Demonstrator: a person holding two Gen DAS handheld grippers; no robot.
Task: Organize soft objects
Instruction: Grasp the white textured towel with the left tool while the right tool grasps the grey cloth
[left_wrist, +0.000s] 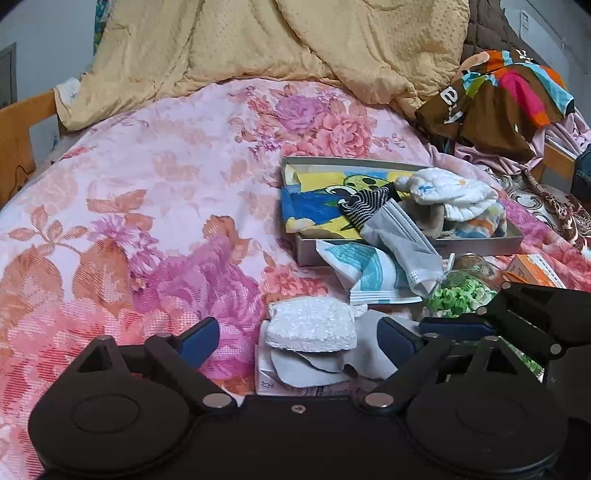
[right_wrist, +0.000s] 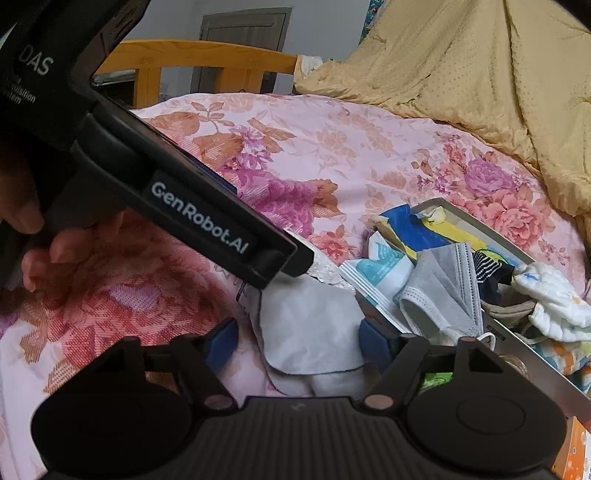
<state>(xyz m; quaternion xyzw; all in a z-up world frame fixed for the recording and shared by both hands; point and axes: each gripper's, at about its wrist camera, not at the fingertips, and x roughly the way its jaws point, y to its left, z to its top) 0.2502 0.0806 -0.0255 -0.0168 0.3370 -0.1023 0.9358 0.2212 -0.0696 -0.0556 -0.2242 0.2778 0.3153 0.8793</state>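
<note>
Left wrist view: I see my left gripper (left_wrist: 299, 341) with its blue pads apart, straddling a white fluffy pad (left_wrist: 312, 325); neither pad looks pressed onto it.
Right wrist view: my right gripper (right_wrist: 297, 343) also stands with jaws apart, around a pale grey cloth (right_wrist: 310, 325) that no pad seems to squeeze yet.
Where the soft things lie: both sit in the near pile on the floral bedsheet (left_wrist: 147, 177), just left of the grey tray (left_wrist: 480, 242); the cloth lies under the fluffy pad.
Tray contents: a grey face mask (left_wrist: 406, 236) drapes over the near rim, and a white baby cap (left_wrist: 454, 192) sits at the far right inside.
Handling, my judgement: cloth is light, limp, thin; it will sag and may drag the paper beneath.
Where to grip: pinch a raised fold near the cloth's middle, not a flat edge.
Fluffy pad: soft, springy, light; take it across its short width.
</note>
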